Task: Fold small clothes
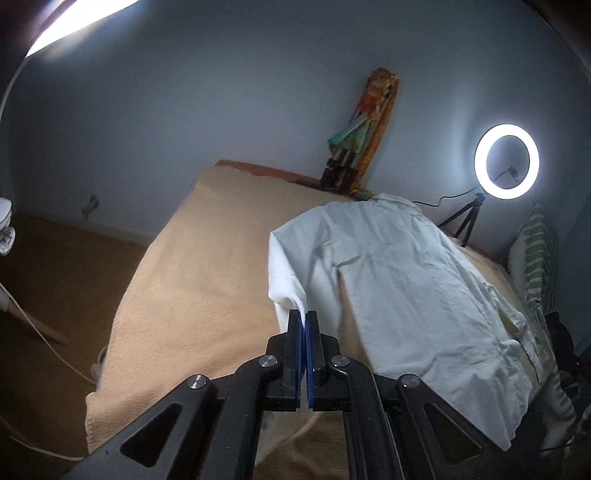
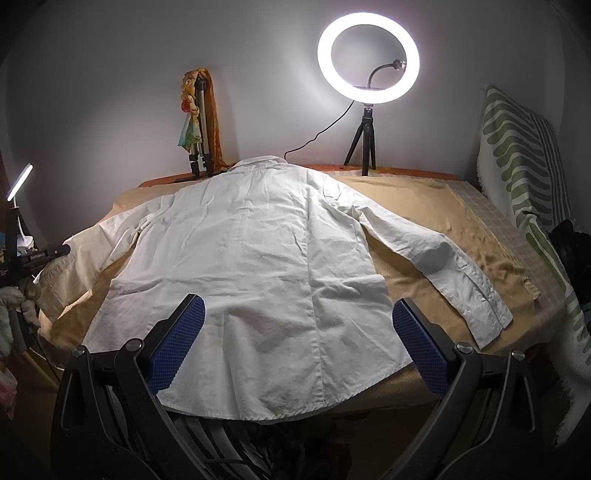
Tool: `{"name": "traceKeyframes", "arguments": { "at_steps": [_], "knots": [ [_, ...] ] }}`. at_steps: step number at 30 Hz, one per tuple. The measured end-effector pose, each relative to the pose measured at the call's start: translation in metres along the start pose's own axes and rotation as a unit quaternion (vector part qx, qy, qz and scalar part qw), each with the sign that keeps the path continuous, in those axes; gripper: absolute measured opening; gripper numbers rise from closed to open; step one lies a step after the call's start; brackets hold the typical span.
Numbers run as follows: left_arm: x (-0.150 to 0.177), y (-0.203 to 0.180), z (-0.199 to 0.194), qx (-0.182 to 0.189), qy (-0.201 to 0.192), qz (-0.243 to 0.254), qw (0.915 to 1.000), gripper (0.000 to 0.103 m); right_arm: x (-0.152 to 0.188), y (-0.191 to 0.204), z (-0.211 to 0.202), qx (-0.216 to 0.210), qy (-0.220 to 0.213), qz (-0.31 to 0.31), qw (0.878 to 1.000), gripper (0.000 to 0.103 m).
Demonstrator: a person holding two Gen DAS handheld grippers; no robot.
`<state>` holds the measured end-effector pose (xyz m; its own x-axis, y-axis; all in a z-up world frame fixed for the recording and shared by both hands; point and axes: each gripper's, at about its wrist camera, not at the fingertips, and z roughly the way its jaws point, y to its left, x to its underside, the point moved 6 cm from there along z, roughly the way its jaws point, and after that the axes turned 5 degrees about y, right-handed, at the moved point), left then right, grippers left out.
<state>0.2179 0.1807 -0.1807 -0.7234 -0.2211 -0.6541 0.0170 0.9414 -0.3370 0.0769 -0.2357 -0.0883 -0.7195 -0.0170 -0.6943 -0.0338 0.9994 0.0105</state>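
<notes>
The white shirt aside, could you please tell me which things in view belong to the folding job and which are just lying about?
Part of the job:
- white shirt
- left gripper, shut on the shirt's sleeve
- right gripper, open over the hem
- beige blanket, the folding surface

Just lying about:
- ring light
- folded tripod
- striped cushion
- small lamp

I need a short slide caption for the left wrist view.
Left gripper shut on a white shirt edge, over the beige-covered table.
</notes>
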Motion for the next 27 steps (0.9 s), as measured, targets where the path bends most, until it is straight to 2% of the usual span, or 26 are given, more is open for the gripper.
{"name": "traceKeyframes", "arguments": {
  "at_steps": [6,12,16,17,18,19,21,23,27],
  "knots": [
    [0.003,-0.090,-0.006,0.039,-0.008,0.077,0.9962,0.000,0.005,0.001,-0.002,-0.009,0.002,0.004,1.000,0.103],
    [0.035,-0.153,0.026,0.053,0.031,0.144,0.9877,0.000,0.012,-0.003,0.003,-0.014,0.012,0.011,1.000,0.103],
    [0.054,-0.167,0.042,0.050,0.053,0.163,0.9839,0.000,0.014,-0.004,0.009,-0.022,0.019,0.008,1.000,0.103],
    [0.058,-0.168,0.044,0.054,0.060,0.166,0.9829,0.006,0.014,-0.003,0.011,-0.027,0.021,0.005,0.999,0.103],
    [0.063,-0.172,0.045,0.060,0.071,0.167,0.9816,0.024,0.013,-0.001,0.013,-0.031,0.023,0.002,0.999,0.103],
    [0.066,-0.175,0.044,0.063,0.073,0.168,0.9810,0.030,0.011,0.001,0.015,-0.035,0.024,0.000,0.999,0.103],
    [0.072,-0.181,0.035,0.074,0.074,0.180,0.9782,0.034,0.004,0.005,0.020,-0.049,0.026,-0.007,0.998,0.103],
    [0.078,-0.180,0.020,0.080,0.071,0.183,0.9772,0.034,-0.004,0.012,0.026,-0.069,0.029,-0.015,0.997,0.103],
    [0.087,-0.151,-0.020,0.083,0.047,0.136,0.9861,0.034,-0.017,0.035,0.042,-0.112,0.043,-0.032,0.992,0.103]
  ]
}}
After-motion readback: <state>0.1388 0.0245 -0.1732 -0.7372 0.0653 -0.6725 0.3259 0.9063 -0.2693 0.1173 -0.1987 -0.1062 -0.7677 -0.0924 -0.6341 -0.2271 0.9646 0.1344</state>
